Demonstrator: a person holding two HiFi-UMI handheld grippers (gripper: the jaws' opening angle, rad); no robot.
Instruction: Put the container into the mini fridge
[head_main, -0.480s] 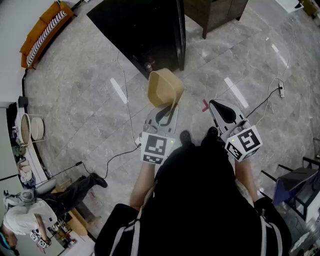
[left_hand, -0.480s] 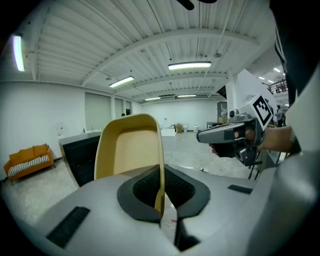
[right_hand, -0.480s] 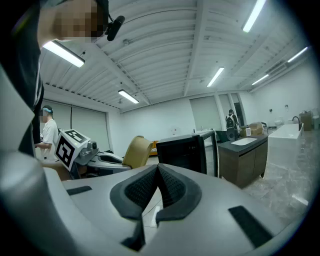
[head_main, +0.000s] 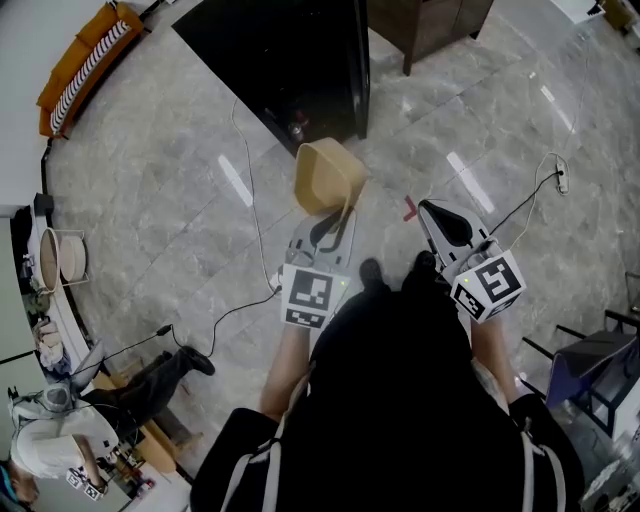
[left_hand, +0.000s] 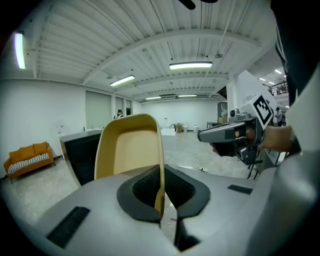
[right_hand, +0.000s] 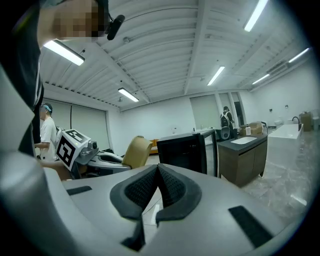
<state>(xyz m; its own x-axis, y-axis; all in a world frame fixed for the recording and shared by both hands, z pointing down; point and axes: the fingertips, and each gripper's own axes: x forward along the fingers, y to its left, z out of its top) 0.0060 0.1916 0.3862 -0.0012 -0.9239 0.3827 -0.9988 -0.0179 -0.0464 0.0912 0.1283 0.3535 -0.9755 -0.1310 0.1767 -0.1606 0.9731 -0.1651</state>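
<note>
A tan rectangular container (head_main: 328, 176) hangs above the floor, tipped on its side, just in front of the black mini fridge (head_main: 290, 62). My left gripper (head_main: 336, 216) is shut on the container's rim; in the left gripper view the thin rim (left_hand: 160, 185) is pinched between the pads, with the container (left_hand: 131, 150) rising beyond. My right gripper (head_main: 432, 213) is shut with nothing in it and held level to the right of the container. The right gripper view shows the fridge (right_hand: 184, 148) with its door (right_hand: 217, 150) edge-on, and the container (right_hand: 136, 151) at left.
A dark wooden cabinet (head_main: 430, 28) stands right of the fridge. White and black cables (head_main: 250, 215) run over the grey marble floor. An orange sofa (head_main: 88, 55) is at far left, a dark chair (head_main: 590, 370) at right, and a person (head_main: 70, 425) crouches at lower left.
Both grippers and the container stay almost still, with the container perhaps a touch nearer the fridge. The crouching person at lower left has shifted slightly.
</note>
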